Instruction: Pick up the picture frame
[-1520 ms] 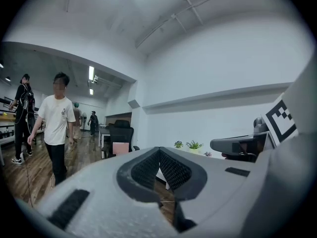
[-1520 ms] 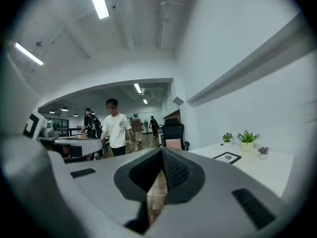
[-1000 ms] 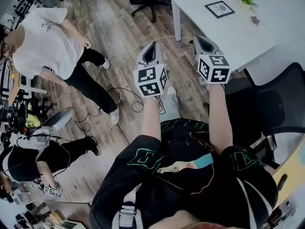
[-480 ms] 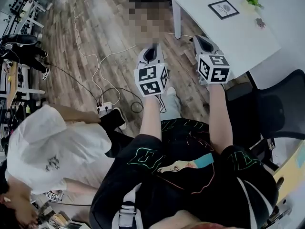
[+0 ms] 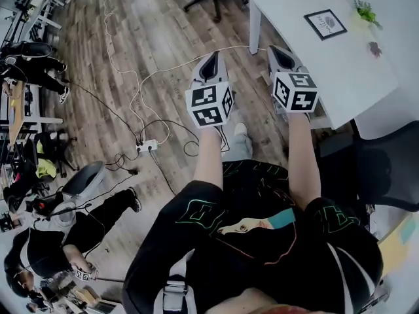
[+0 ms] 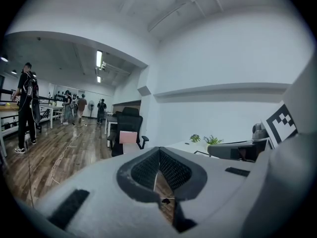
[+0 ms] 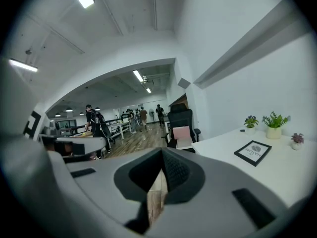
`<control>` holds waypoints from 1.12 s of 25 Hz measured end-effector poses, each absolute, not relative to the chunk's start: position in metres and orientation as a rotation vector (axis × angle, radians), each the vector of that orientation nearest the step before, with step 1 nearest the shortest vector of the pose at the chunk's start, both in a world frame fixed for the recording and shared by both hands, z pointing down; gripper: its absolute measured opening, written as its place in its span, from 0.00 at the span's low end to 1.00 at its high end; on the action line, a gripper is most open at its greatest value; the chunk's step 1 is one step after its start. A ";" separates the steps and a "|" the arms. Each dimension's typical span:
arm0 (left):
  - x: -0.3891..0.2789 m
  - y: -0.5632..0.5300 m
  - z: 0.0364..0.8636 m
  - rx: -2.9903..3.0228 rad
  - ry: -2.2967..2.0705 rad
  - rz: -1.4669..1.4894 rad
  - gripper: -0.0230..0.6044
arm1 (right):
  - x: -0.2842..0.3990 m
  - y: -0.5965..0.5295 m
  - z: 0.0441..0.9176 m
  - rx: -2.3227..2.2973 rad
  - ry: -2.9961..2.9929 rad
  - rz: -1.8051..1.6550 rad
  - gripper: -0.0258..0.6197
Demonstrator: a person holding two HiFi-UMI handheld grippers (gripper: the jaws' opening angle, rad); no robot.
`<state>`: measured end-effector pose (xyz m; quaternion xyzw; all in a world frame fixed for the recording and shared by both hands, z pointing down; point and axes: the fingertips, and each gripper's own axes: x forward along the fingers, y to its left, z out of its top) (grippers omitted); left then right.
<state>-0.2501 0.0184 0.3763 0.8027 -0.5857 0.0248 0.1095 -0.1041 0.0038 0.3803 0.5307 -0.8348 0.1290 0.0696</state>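
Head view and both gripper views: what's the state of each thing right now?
Picture frame: lying flat, face up on the white table, untouched.
Left gripper: jaws together, nothing between them, over the floor, short of the table.
Right gripper: jaws together, nothing between them, at the table's near edge.
Potted plants: upright, beyond the frame.

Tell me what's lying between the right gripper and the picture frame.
Only bare white table top: in the head view and the right gripper view, nothing sits between the right gripper and the picture frame.
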 end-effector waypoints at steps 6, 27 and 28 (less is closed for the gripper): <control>-0.264 -0.029 0.376 2.342 -1.716 0.022 0.04 | -0.112 -0.042 0.377 1.603 -2.487 0.368 0.05; -0.302 -0.163 0.376 2.288 -1.660 -0.162 0.04 | -0.142 -0.165 0.365 1.596 -2.401 0.251 0.05; -0.300 -0.166 0.376 2.294 -1.651 -0.157 0.04 | -0.139 -0.167 0.366 1.607 -2.395 0.256 0.05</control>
